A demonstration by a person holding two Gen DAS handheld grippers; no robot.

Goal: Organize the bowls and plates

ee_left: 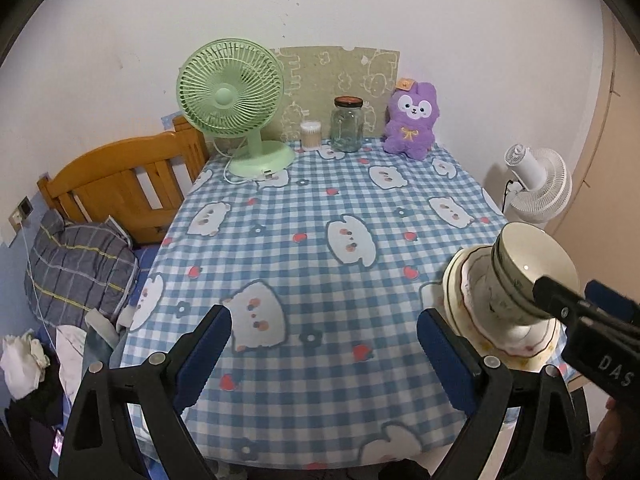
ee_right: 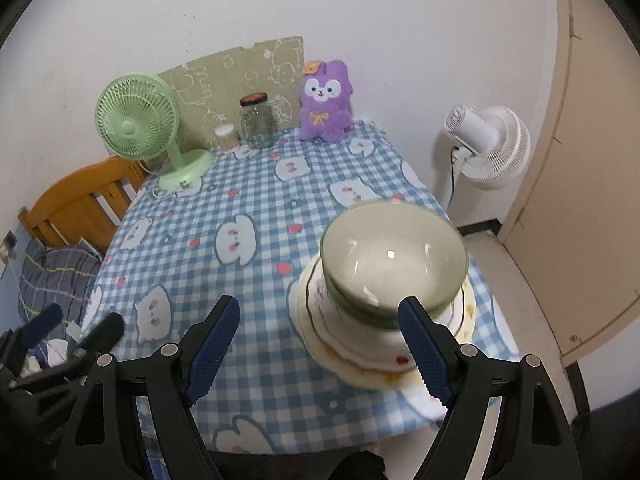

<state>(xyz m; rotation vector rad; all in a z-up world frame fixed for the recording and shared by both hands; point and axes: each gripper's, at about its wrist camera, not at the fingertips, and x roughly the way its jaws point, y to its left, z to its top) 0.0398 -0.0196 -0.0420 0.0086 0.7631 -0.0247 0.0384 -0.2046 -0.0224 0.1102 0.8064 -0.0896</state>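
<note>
Overall: checked tablecloth (ee_left: 320,216), bowl stack (ee_right: 394,276) near edge; both grippers' fingers released, empty.

A blue-and-white checked tablecloth (ee_left: 320,264) carries white bears, red strawberries and dark flowers. On its near right, cream plates (ee_right: 360,364) with brown rims hold green-banded bowls (ee_right: 394,264). Far back stand a mint-green fan (ee_left: 232,96) and a purple plush (ee_left: 412,120).
</note>
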